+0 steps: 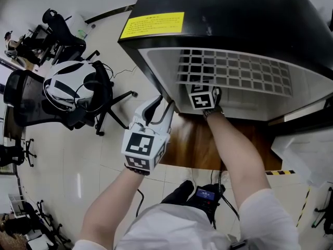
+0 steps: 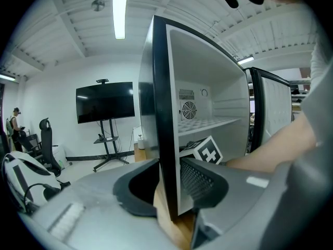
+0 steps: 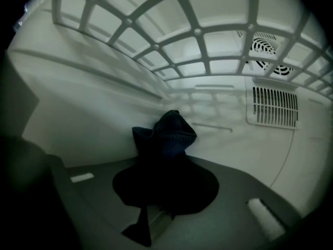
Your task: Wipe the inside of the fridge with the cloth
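Fridge (image 1: 250, 14) is sitting on the wooden desk (image 1: 190, 145), with its door (image 2: 268, 113) standing open at the far side in the left gripper view.

Left gripper (image 1: 159, 108) is sitting at the fridge's left front edge. Its fingers (image 2: 205, 178) are standing apart, one outside the side wall and one inside, with the wall edge between them and no evident squeeze on it.

Right gripper (image 1: 203, 95) is reaching into the lower compartment, under the white wire shelf (image 1: 234, 72). Its fingers are clamping the dark blue cloth (image 3: 165, 137), whose bunched tip is lying against the white inner wall.

Room: the shelf is running close overhead and the side wall is just left of the cloth. Bare liner is opening to the right, toward the rear vent (image 3: 271, 105).

- Head view only: yellow label (image 1: 152, 25) on the fridge top, office chair (image 1: 73, 92) on the floor well to the left
- Left gripper view only: TV on a stand (image 2: 104, 102), and the right gripper's marker cube showing inside the fridge
- Right gripper view only: the cloth itself
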`<state>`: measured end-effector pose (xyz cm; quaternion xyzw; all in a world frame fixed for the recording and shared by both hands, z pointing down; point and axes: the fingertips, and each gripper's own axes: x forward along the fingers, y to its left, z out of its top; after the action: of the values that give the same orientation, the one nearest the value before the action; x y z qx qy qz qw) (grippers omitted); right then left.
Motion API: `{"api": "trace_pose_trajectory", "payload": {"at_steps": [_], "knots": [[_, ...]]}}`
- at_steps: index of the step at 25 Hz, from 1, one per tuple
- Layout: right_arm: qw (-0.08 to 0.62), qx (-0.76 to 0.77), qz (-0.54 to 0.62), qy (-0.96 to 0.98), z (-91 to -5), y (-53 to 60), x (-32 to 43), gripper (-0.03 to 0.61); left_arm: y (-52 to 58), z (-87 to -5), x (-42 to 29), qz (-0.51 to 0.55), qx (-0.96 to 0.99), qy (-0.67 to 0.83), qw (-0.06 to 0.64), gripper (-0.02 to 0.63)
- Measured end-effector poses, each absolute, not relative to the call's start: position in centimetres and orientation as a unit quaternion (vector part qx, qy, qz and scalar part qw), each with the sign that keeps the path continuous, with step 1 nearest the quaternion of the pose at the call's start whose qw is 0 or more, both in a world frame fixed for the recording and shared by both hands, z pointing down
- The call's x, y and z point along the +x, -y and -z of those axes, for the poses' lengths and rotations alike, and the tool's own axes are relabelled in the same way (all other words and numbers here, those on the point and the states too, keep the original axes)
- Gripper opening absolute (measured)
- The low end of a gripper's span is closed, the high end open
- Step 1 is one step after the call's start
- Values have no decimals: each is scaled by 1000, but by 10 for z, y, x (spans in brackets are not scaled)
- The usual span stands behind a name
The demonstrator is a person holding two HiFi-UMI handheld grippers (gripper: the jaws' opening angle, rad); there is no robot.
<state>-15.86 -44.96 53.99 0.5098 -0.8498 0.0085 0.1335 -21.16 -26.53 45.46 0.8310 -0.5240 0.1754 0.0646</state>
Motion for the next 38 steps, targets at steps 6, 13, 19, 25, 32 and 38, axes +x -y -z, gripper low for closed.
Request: {"api": "trace_pose_trajectory", "payload": {"at_steps": [6,13,19,25,32,38], "knots": [[133,522,-10,842,-541,454,-147,67,266,-455,-212,-174,829,528,66,121],[137,538,-8,832,-541,454,-124,67,267,-453,-211,-171,825,535,68,121],[139,552,-6,822,-539,454,-101,67,268,-453,-211,-165,822,540,73,121],[148,567,-4,810,-541,454,-78,67,267,-452,-211,-165,820,542,72,121],[146,585,1,798,-532,451,-51,67,267,-452,-212,-164,819,545,71,120],[149,607,-4,781,-534,452,-22,67,268,-453,-212,-167,819,545,70,120]]}}
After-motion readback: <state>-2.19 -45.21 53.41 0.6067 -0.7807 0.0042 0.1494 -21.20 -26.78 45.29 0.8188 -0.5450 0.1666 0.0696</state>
